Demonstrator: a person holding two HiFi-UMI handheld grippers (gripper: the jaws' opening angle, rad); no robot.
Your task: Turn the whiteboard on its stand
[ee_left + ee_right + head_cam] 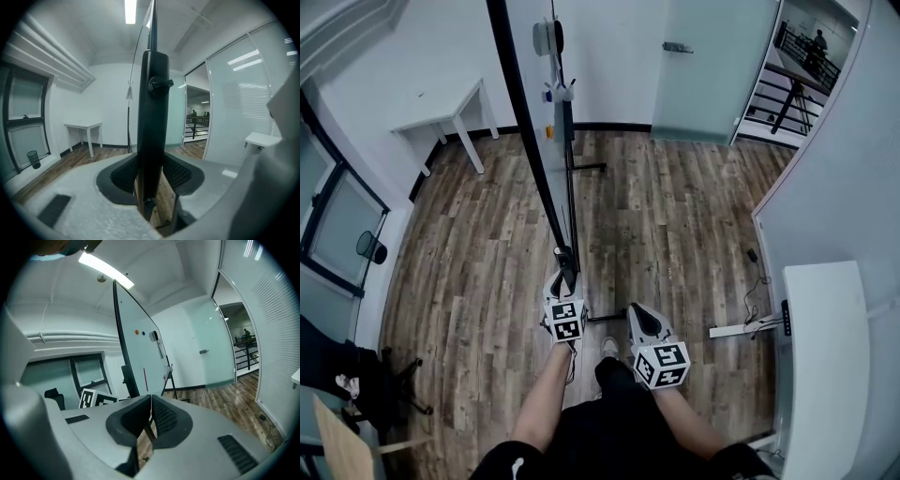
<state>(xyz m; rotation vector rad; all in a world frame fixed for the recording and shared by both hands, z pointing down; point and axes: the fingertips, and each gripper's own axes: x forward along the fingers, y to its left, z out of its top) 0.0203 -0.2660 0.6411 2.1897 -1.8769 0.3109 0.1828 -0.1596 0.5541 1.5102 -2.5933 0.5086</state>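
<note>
We've got the left gripper (151,176) clamped on the whiteboard stand's black upright post (152,103); the right gripper (149,420), just right of it, is pinched closed, empty.

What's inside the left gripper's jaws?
The whiteboard's black post stands between the left gripper's jaws, which press on both its sides. A bit of floor shows beneath. The post covers what lies straight behind it.

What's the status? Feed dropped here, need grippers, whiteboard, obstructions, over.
Left gripper shut on black upright of whiteboard. Right gripper shut, empty. Nothing seen blocking the swing.
</note>
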